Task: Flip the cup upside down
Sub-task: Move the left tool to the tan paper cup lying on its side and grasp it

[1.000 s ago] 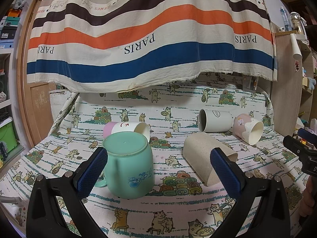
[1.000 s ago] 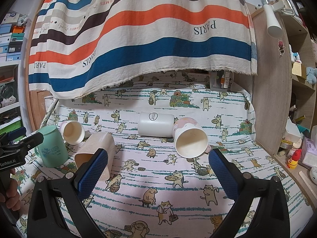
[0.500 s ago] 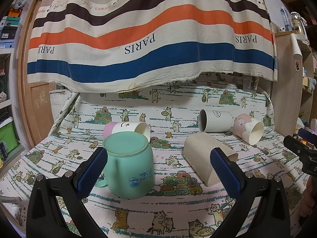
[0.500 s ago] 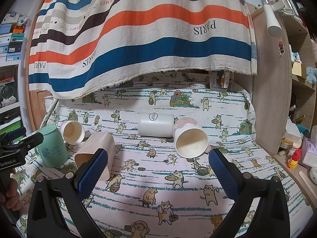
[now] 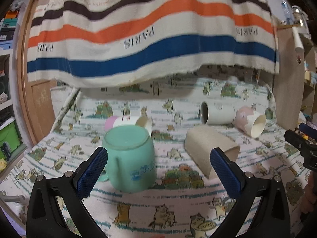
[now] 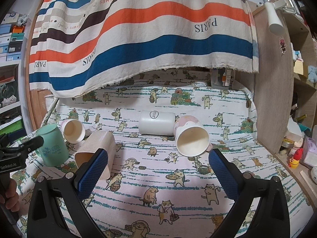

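Left gripper (image 5: 158, 168) spread wide, blue pads holding nothing, green mug (image 5: 129, 159) just ahead and toward the left finger (image 5: 92, 171), standing mouth-down on the cat-print cloth (image 5: 178, 200), handle toward the camera, blue print on its side blurred beyond reading. Beyond the mug, a pink-and-white cup (image 5: 128, 122) on its side; ahead of the right finger, a beige cup (image 5: 211, 148) lying down, mouth toward the camera. Farther right, a white cup (image 5: 217, 112) and a pink cup (image 5: 251, 122), both on their sides and touching. Right gripper (image 6: 158, 168) also wide and empty, pink cup (image 6: 191, 135) lying just ahead between the fingers, mouth toward the lens, white cup (image 6: 156, 123) behind it with a round dark label too small to read. Overhead, a striped drape (image 6: 158, 39) printed "PARIS" and, partly cut off, "MES". At far left of the right view, "GenRobot.AI" on the other gripper's body.
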